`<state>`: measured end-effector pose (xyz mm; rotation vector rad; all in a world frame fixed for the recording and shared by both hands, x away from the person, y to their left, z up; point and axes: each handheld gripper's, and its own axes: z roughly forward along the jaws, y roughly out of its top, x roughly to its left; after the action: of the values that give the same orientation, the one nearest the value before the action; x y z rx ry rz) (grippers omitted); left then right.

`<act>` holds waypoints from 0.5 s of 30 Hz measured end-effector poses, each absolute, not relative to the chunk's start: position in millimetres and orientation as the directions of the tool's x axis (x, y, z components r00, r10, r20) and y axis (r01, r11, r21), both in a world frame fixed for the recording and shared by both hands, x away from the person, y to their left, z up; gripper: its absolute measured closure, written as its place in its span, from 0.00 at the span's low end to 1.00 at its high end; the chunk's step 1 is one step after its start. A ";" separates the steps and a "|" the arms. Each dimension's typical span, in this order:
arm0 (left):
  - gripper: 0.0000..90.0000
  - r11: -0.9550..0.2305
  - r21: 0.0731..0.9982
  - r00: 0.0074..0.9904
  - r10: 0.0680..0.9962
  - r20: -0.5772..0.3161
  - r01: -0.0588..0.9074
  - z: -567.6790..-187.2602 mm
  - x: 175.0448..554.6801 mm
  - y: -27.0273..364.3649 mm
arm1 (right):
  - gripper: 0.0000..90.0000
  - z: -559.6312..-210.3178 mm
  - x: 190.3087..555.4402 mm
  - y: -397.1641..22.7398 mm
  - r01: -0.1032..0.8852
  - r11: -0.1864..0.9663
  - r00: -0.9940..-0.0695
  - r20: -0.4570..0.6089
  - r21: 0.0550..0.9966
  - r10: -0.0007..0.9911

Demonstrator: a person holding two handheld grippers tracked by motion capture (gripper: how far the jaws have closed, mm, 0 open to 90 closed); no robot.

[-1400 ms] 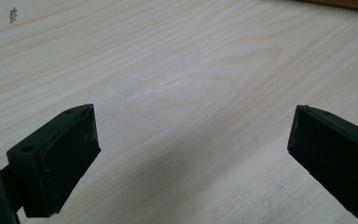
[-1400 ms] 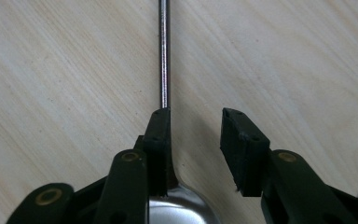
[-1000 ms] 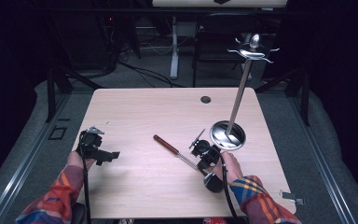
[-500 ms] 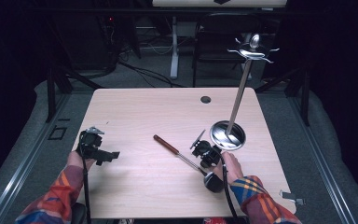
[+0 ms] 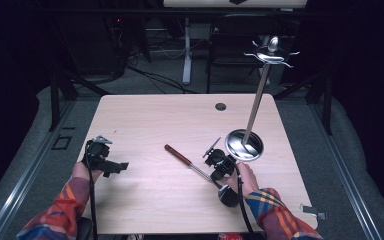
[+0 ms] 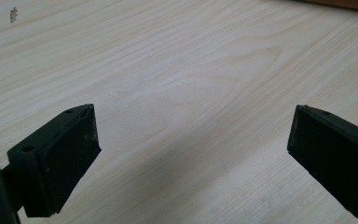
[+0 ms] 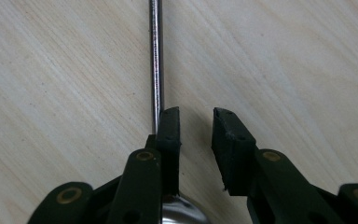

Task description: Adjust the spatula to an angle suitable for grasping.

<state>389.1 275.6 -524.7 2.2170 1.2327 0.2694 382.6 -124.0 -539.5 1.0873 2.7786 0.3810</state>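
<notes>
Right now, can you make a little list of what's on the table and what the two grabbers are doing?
table: pale wood
utensil: wooden handle, metal shaft, lying flat
stand: tall metal pole on a round shiny base
left gripper: wide open, nothing between
right gripper: jaws just opening, a small gap, the shaft beside its left jaw, not gripped

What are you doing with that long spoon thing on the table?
A person holds a gripper in each hand at a wooden table. The right gripper sits over a long utensil with a wooden handle and a metal stem; its jaws have just been opening, and the stem lies beside the left jaw, not between the pads. The left gripper rests wide open on bare wood. A tall metal stand with hooks waits close by.
</notes>
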 end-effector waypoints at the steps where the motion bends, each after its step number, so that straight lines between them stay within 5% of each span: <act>1: 0.02 -0.402 0.578 0.552 0.828 -0.102 0.710 -524.7 389.1 275.8 | 0.79 -534.5 383.5 -124.7 0.653 0.694 -0.724 -0.018 0.303 0.689; 11: 0.02 -0.406 0.576 0.554 0.826 -0.101 0.710 -524.5 389.2 276.1 | 0.80 -538.6 381.5 -117.2 0.636 0.718 -0.754 0.030 0.282 0.657; 15: 0.02 -0.406 0.575 0.555 0.826 -0.101 0.710 -524.6 389.2 276.0 | 0.93 -541.3 380.2 -114.8 0.625 0.733 -0.765 0.025 0.268 0.644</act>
<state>389.2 276.0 -524.6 2.2210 1.2296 0.2665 380.2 -114.8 -541.3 1.0484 2.8591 0.4041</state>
